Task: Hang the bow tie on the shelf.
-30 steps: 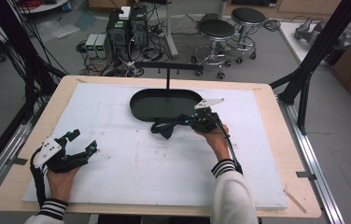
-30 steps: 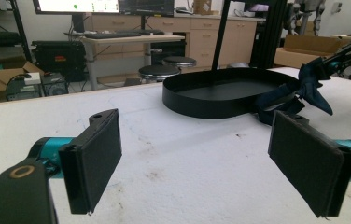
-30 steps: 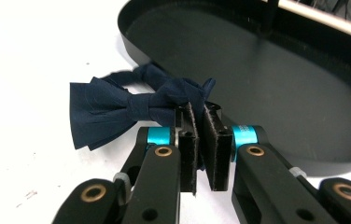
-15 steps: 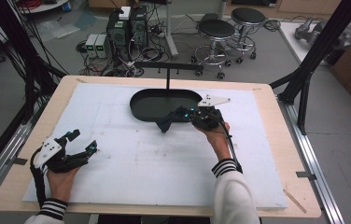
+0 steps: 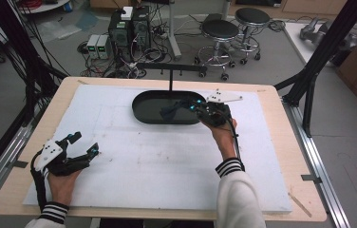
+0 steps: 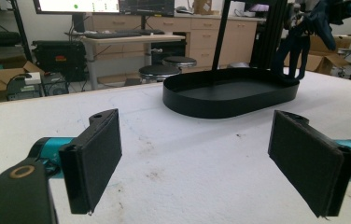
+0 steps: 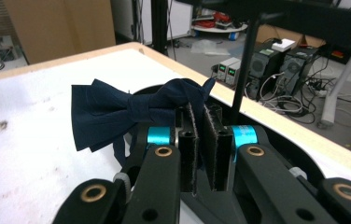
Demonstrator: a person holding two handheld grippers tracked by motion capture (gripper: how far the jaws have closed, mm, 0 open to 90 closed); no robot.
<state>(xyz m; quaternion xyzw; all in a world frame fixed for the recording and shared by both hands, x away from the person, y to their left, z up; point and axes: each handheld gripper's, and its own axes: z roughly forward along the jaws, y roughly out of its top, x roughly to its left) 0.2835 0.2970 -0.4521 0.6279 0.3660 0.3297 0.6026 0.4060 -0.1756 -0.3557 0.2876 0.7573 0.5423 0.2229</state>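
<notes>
Over the black tray [image 5: 143, 107] our right gripper [image 7: 200, 135] pinches a navy bow tie [image 7: 117, 114] by one wing; it's knotted at centre, the other wing fanned out, strap dangling. Left gripper [image 6: 197, 154] sits wide, nothing between its pads.

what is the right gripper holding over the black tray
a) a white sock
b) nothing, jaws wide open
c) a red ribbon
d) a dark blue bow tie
d: the right gripper has its jaws shut on one wing of a dark blue bow tie, which hangs above the black tray in the high view.
</notes>
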